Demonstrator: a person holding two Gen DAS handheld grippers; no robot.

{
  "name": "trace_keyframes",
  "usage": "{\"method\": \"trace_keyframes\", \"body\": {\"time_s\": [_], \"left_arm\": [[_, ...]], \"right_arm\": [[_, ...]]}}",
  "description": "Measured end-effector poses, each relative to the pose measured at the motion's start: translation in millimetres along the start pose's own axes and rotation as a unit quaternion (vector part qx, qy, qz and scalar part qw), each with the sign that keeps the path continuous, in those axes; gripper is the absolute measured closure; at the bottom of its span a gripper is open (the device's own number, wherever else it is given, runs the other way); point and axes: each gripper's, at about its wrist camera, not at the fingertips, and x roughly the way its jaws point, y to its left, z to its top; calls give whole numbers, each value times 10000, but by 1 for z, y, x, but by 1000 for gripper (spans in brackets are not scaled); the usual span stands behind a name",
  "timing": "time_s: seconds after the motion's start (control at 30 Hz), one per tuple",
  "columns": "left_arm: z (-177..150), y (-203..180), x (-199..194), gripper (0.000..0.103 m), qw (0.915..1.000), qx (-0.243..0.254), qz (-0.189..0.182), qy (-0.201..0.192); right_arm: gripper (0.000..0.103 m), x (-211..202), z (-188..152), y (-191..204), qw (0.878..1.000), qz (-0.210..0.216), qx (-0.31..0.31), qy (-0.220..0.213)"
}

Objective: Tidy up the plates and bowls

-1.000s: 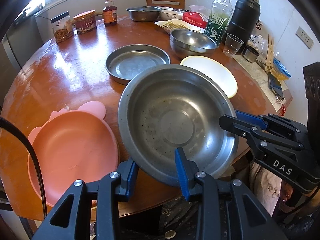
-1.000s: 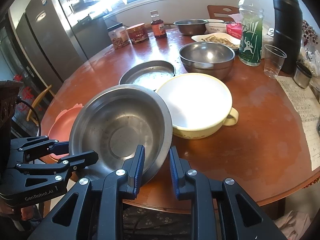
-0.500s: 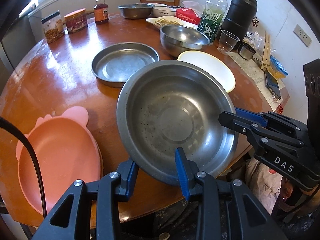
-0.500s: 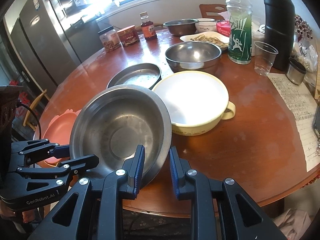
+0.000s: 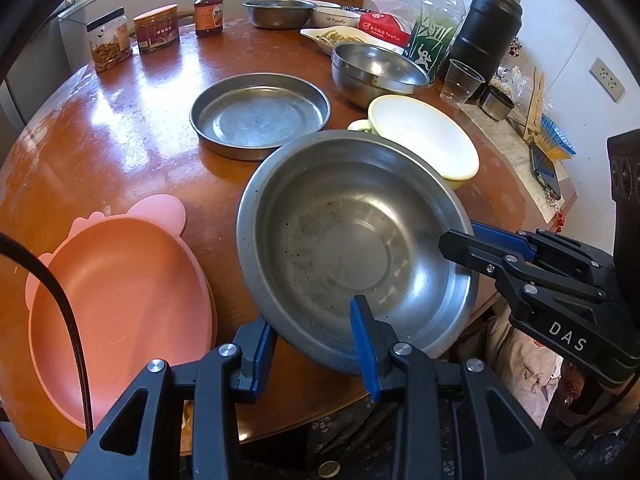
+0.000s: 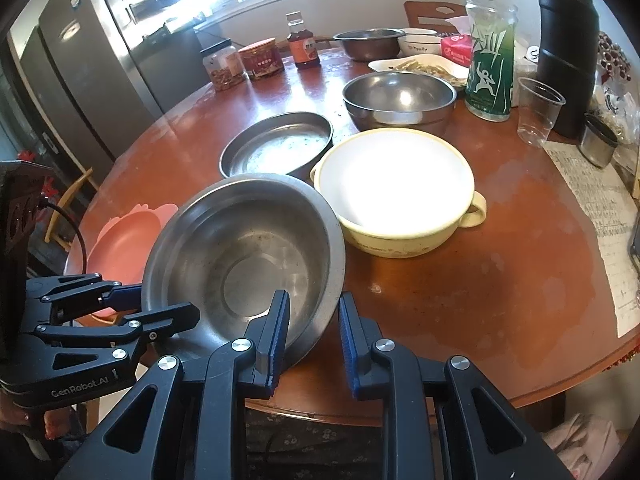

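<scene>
A wide steel bowl [image 5: 352, 240] is held tilted above the near edge of the round table [image 5: 120, 128]. My left gripper [image 5: 316, 340] is shut on its near rim. My right gripper [image 6: 312, 320] is shut on its right rim and shows in the left wrist view [image 5: 480, 244]. A pink plate [image 5: 116, 304] lies at the left. A flat steel pan [image 5: 260, 114], a cream bowl with handles [image 6: 396, 188] and a deep steel bowl [image 6: 400, 96] stand behind.
At the back stand jars [image 5: 108, 40], a sauce bottle [image 5: 208, 8], another steel bowl [image 5: 278, 12], a dish of food [image 5: 340, 36], a green bottle [image 6: 490, 48], a black flask [image 6: 568, 44] and a plastic cup [image 6: 538, 110]. Papers [image 6: 600, 216] lie right.
The held steel bowl has moved away from the pink plate towards the cream bowl, both grippers moving with it. Both grips are unchanged.
</scene>
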Motion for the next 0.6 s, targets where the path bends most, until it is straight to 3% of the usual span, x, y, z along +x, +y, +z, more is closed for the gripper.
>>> {"method": "trace_keyframes", "body": {"time_s": [0.6], "left_arm": [[4,1,3,65,9998,-10,-205,-34]], "right_arm": [[74,-2,3,-2,9999,-46,153,8]]}}
